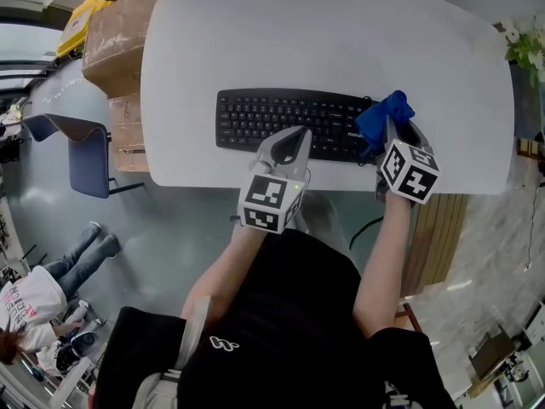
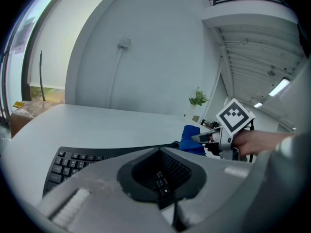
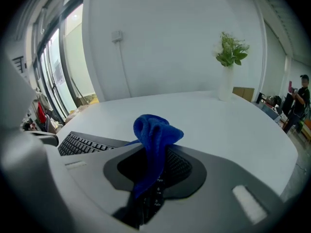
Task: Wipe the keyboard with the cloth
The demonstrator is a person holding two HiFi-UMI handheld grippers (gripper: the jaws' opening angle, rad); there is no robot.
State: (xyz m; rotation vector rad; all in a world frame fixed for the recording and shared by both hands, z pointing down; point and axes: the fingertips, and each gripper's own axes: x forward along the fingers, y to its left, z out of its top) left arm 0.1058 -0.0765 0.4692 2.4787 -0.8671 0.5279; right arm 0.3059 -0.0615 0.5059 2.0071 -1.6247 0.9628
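Note:
A black keyboard (image 1: 281, 119) lies on the white table (image 1: 341, 32), near its front edge. My right gripper (image 1: 396, 136) is over the keyboard's right end, shut on a bunched blue cloth (image 1: 385, 116). In the right gripper view the cloth (image 3: 154, 132) sticks up from between the jaws of the right gripper (image 3: 155, 154), with the keyboard (image 3: 85, 143) stretching off to the left. My left gripper (image 1: 296, 136) is shut with nothing in it, its tips over the keyboard's front middle. The left gripper view shows the keys (image 2: 73, 160), the cloth (image 2: 192, 139) and the right gripper's marker cube (image 2: 234, 116).
Cardboard boxes (image 1: 119, 32) stand off the table's left side, with a blue chair (image 1: 85, 156) beside them. A person (image 1: 38, 301) sits on the floor at lower left. A potted plant (image 1: 528, 49) stands at the table's far right edge.

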